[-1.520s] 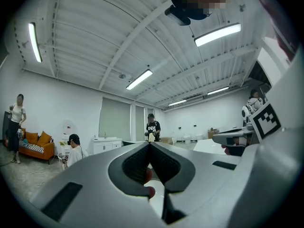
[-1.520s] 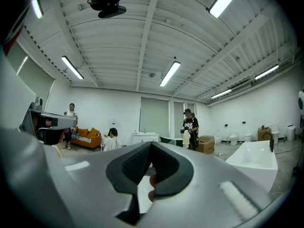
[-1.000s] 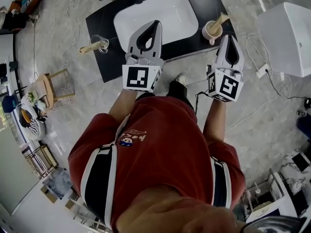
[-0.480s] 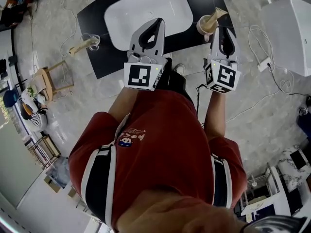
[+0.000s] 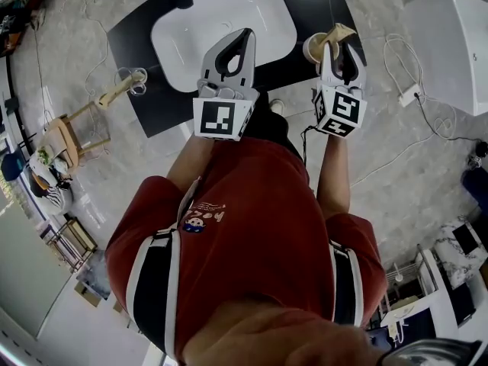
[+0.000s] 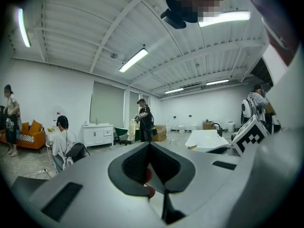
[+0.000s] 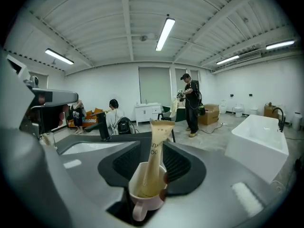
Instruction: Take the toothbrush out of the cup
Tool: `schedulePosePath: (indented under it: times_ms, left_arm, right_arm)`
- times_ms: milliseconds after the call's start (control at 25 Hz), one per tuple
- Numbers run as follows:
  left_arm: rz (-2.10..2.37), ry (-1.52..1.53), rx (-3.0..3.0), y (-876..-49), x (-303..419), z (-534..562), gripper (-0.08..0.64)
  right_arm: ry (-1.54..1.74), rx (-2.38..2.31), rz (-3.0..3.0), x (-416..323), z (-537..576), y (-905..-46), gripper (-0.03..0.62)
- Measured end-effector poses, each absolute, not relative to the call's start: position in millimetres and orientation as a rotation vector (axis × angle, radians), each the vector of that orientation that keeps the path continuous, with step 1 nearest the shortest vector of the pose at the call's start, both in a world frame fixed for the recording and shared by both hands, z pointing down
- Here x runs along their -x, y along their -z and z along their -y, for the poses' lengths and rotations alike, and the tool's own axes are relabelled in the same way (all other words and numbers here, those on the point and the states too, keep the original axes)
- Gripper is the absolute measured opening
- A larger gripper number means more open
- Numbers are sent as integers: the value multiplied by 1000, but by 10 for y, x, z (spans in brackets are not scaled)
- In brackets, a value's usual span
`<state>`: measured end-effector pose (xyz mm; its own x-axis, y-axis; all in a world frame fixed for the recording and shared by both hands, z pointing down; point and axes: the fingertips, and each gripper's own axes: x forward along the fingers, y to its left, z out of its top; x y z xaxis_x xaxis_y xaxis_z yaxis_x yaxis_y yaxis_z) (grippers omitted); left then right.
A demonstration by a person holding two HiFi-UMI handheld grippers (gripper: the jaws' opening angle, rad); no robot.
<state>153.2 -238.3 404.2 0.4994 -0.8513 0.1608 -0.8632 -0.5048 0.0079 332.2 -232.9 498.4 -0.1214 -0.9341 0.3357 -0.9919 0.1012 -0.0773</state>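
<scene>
The dark counter point(image 5: 324, 2) is carrying a white sink point(image 5: 221, 21). The left tool point(image 6: 151, 144) is hovering clamped shut, empty. The right tool point(image 7: 152, 144) is opening its jaws, straddling without pressing the pink cup point(image 7: 145, 194) on the counter's right end and the wrapped toothbrush point(image 7: 156, 160) standing inside it.

Print on toothbrush point(image 7: 153, 158) — too small to read, shirt logo point(image 5: 200, 218) — unreadable

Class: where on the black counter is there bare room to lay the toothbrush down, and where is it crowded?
Free: the counter beyond the pink cup, right of the sink; also the strip between sink and glass at the left end. Crowded: the front right corner, where the right gripper, jaws opening, straddles cup and toothbrush.
</scene>
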Motion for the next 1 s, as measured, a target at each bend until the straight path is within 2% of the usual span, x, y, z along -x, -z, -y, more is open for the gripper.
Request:
schedulePosePath:
  times_ms: [360,480,600,1000]
  left_arm:
    - [1457,-236,-2630,-4223,-1576,2616,5]
    - [1444,-247,-2616,-4280,-1554,2699,5]
    - [1436,-246,-2622,-4282,-1560,2743,5]
    - [1425,-219,-2639,-4216,-1536,2700,5]
  right_arm:
    - [-481,-1918,2102,-3349,2496,-5191,150]
    - [-470,-1932,2066,-3354,2534,-5226,88]
    - [-478,-1936,2053,-3364,2552,-5237,59]
    - [-412,-1936,2065,-3330,2535,-5084,44]
